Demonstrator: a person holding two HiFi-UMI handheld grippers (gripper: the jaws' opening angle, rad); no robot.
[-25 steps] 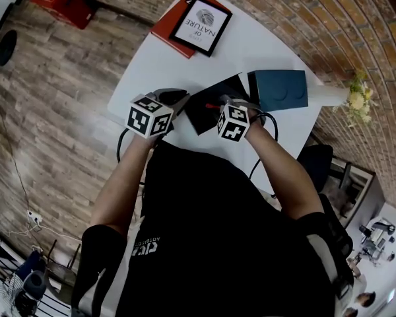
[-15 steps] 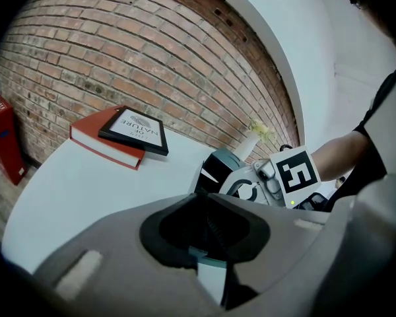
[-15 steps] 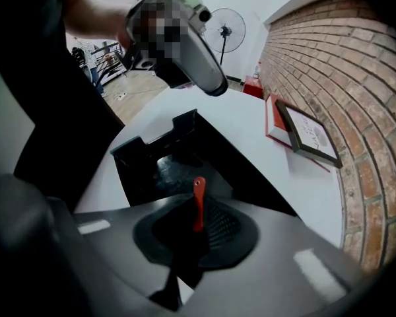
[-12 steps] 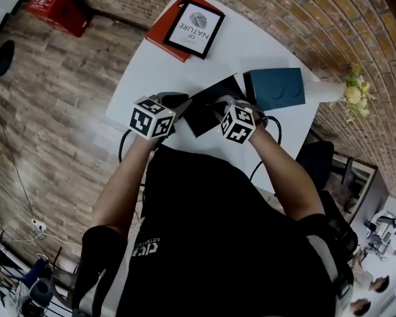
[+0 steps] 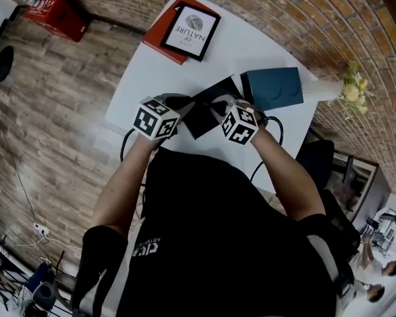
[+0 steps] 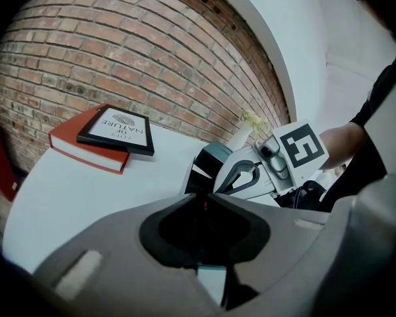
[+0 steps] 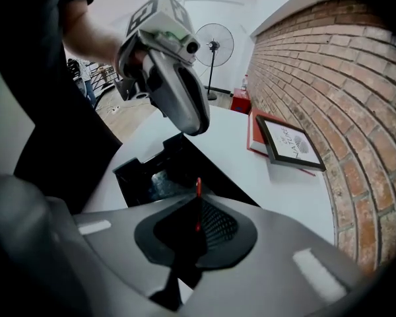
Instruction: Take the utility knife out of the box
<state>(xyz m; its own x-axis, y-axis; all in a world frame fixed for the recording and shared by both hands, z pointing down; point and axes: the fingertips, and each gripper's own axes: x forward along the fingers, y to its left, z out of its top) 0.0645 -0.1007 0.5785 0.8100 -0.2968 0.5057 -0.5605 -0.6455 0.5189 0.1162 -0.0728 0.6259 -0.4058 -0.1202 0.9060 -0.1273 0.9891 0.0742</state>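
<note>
On table (image 5: 251,41): box (image 5: 206,111) centre, probable lid (image 5: 274,88) just right; frame (image 5: 190,25) on book (image 5: 157,39) at far edge

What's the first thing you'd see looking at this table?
Two grippers with checkered cubes meet over an open black box on the white table: the left gripper nips its edge, and the right gripper has just closed on the thin, red-edged utility knife. Farther back, a framed picture lies on a red book.

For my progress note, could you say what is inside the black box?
Right gripper view: the black box shows only a dark, glossy bottom. The right gripper has just been closing its jaws and clamps the utility knife above it, covering the box's near part.
</note>
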